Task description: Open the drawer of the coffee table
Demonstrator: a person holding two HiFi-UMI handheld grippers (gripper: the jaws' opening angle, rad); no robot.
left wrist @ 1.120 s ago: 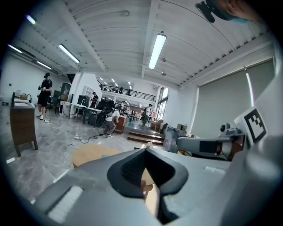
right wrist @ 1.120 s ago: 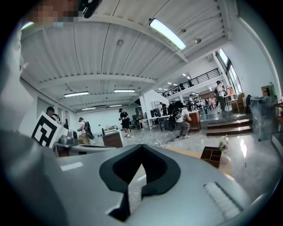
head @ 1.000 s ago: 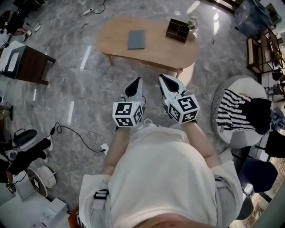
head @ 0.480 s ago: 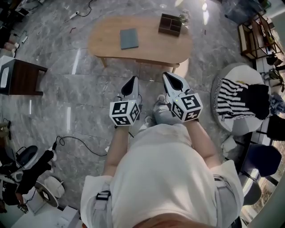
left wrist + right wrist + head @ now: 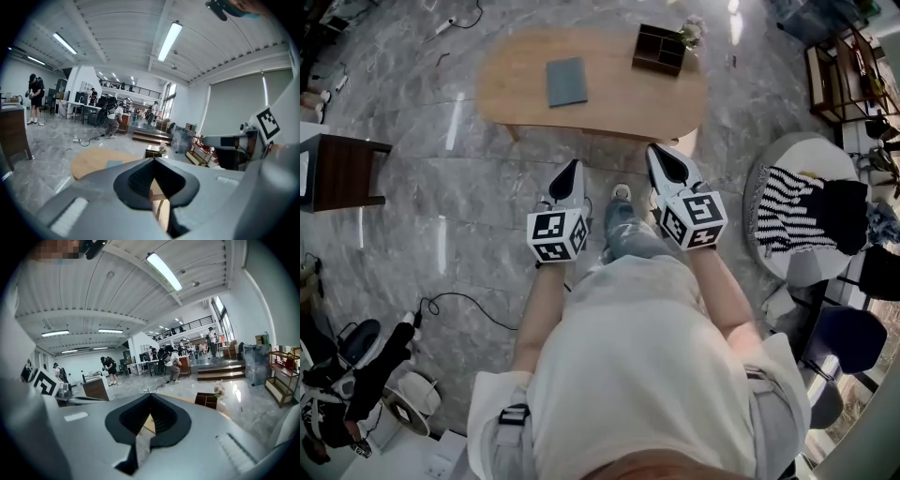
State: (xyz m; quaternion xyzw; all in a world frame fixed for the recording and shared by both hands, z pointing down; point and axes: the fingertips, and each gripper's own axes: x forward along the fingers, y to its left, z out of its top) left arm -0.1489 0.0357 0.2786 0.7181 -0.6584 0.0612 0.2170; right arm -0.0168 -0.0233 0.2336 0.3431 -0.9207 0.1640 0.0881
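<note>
Looking steeply down from your head camera, you are standing on a grey marble floor [image 5: 469,187] with both arms held out in front of your white shirt. Your left tongs [image 5: 570,169] point toward 12 o'clock. Their jaws are pressed fully together and there is nothing between them. Your right tongs [image 5: 662,152] are at 3 o'clock from the left pair, near them but not touching. They also point roughly toward 12 o'clock, and their jaws are likewise closed and empty.

The oval wooden worktop [image 5: 619,94] of the coffee table lies at 12 o'clock from both tongs, and neither pair touches it. Its drawer cannot be made out in any view.

A flat grey pad [image 5: 566,82] lies on the worktop toward the 9 o'clock side of centre. A dark wooden box with compartments [image 5: 659,49] stands near the 1 o'clock edge, with a small plant [image 5: 691,33] just beside it at 2 o'clock.

A round white seat [image 5: 802,281] carrying a black-and-white striped cloth [image 5: 792,220] is at 3 o'clock from your right tongs. A dark brown side table [image 5: 342,173] stands at 9 o'clock, well apart from your left tongs.
</note>
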